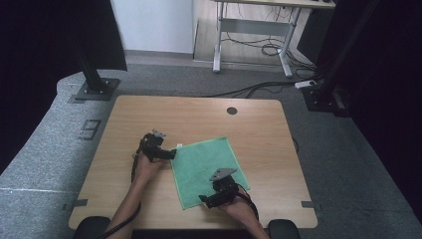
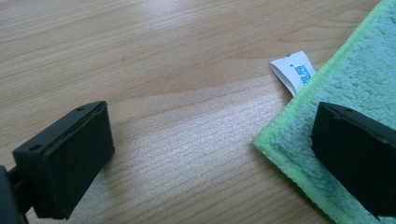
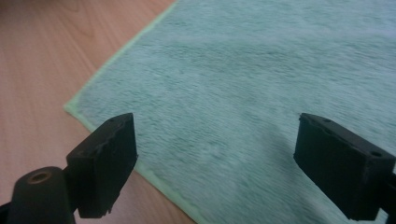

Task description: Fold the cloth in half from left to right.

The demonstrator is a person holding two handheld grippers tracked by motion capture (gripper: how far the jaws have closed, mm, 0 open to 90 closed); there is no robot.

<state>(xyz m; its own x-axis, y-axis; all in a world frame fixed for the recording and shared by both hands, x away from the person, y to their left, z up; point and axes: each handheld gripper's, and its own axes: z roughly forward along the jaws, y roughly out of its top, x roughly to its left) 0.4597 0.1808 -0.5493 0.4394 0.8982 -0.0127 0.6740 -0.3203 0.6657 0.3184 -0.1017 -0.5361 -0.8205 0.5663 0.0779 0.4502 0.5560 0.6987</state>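
While the cloth (image 1: 209, 170) lies flat and unfolded on the desk (image 1: 149, 114), we judge the job barely started: looks like a fold or a lift by the corners, and no corner is off the wood yet.

High view: cloth sits right of centre, near the desk's front edge, turned slightly askew. We have the left gripper (image 1: 169, 153) at the cloth's far-left corner and the right gripper (image 1: 205, 200) at its near-left corner, close to the front edge. Nothing else on the desk apart from a dark round grommet (image 1: 232, 110) near the back edge. Light wood top, grey carpet (image 1: 45, 144) around it, a second desk frame (image 1: 254, 35) with loose cables (image 1: 268, 50) behind, and dark stand posts (image 1: 92, 64) at both back corners.

Left gripper view: jaws wide apart, gripping nothing. One jaw is over bare wood, the other over the cloth's green hem at the corner, next to a white tag (image 2: 294, 71). Whether that jaw touches the pile, we can't tell.

Right gripper view: jaws also spread and holding nothing, straddling the cloth's corner (image 3: 74, 108); picture slightly blurred.

Left to do, as we read it: close on both corners, then lift and carry them over.
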